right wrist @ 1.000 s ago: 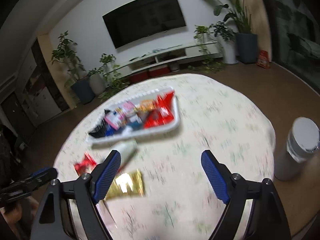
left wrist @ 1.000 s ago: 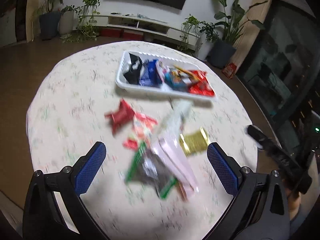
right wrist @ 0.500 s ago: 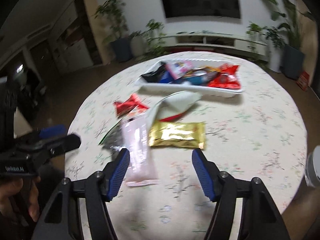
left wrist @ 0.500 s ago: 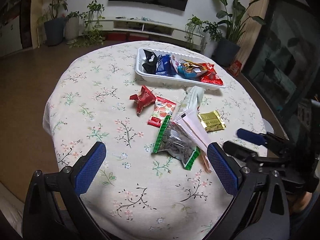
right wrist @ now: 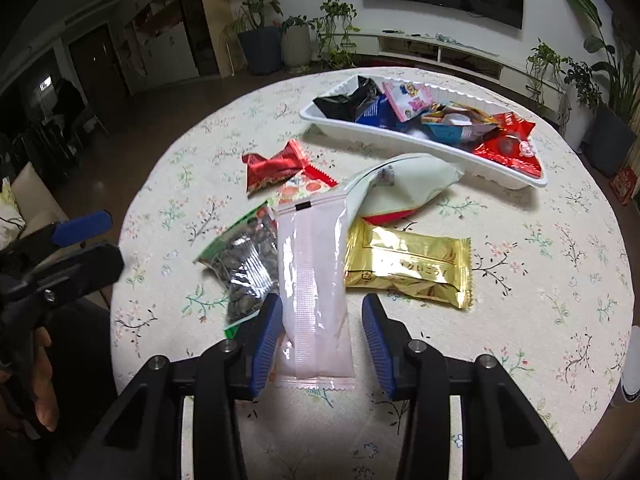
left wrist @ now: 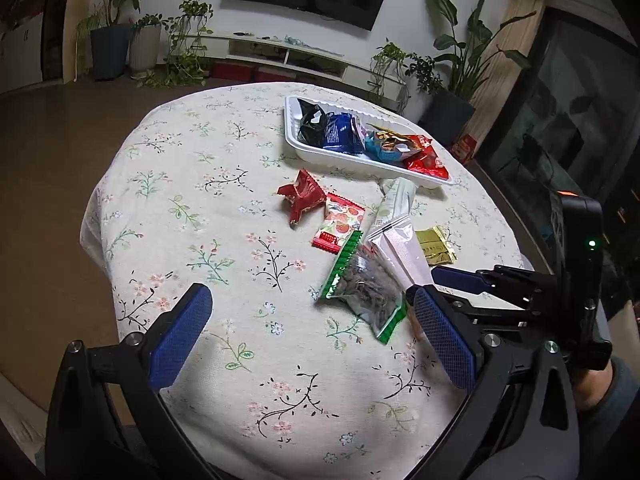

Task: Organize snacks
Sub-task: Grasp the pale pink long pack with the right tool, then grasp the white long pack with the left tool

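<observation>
A long pink packet [right wrist: 312,264] lies on the floral tablecloth between the jaws of my right gripper [right wrist: 320,308]. The jaws are closing; a gap still shows beside the right pad. A green-edged seed packet [right wrist: 244,260] lies to its left and a gold packet [right wrist: 408,268] to its right. My left gripper [left wrist: 308,308] hangs open over bare cloth, just short of the seed packet [left wrist: 364,288]. A red wrapper [left wrist: 302,198], a strawberry packet [left wrist: 340,224] and a pale pouch [left wrist: 396,204] lie before the white tray [left wrist: 292,120], which holds several snacks.
The round table [right wrist: 560,240] drops off on all sides. A white cylinder [right wrist: 632,364] stands past its right edge. A hand [right wrist: 40,380] holds the left gripper [right wrist: 96,244] at the table's left. Potted plants and a low TV cabinet line the far wall.
My right gripper swung round and came down over the pink packet, its jaws narrowing around it. The left gripper drifted a little closer to the table and stayed open.
</observation>
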`<state>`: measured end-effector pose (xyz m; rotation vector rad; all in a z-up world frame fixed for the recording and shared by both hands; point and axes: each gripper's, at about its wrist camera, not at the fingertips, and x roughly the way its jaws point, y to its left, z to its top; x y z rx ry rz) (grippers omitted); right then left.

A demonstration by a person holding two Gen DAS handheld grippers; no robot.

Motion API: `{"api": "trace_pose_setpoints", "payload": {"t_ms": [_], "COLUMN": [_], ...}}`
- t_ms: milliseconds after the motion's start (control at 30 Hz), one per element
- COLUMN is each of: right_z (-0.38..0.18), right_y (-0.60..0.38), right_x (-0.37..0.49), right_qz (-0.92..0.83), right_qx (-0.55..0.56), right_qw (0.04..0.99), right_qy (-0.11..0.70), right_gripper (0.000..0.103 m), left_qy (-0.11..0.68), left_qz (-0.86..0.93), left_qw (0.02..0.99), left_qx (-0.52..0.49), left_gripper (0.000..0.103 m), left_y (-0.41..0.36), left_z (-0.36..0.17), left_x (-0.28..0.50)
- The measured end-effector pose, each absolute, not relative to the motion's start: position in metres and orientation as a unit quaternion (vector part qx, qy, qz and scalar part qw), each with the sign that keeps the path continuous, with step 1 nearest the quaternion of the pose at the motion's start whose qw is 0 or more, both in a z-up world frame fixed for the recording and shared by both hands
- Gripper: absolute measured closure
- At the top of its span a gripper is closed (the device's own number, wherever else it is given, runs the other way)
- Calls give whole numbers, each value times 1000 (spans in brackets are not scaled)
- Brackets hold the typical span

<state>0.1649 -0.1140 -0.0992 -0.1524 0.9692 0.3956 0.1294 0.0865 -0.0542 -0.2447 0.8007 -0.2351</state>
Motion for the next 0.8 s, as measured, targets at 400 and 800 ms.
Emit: {"api": "trace_pose_setpoints", "payload": {"t_ms": [400,800], "right_z": [-107,-101], "right_y": [-108,-131], "right_x": [172,157], "right_qz": [191,172], "right_qx": [-83,-52], "right_qw": [858,876], "right_qy": [469,447], "right_gripper": [66,78], "left_qy": [397,389], "left_qz": [-114,-143], "left_qw": [904,908], "left_qx": [-111,-54], "left_gripper": [1,1], "left_y": [83,51], "left_z": [-59,-38], "left_x": [132,149]}}
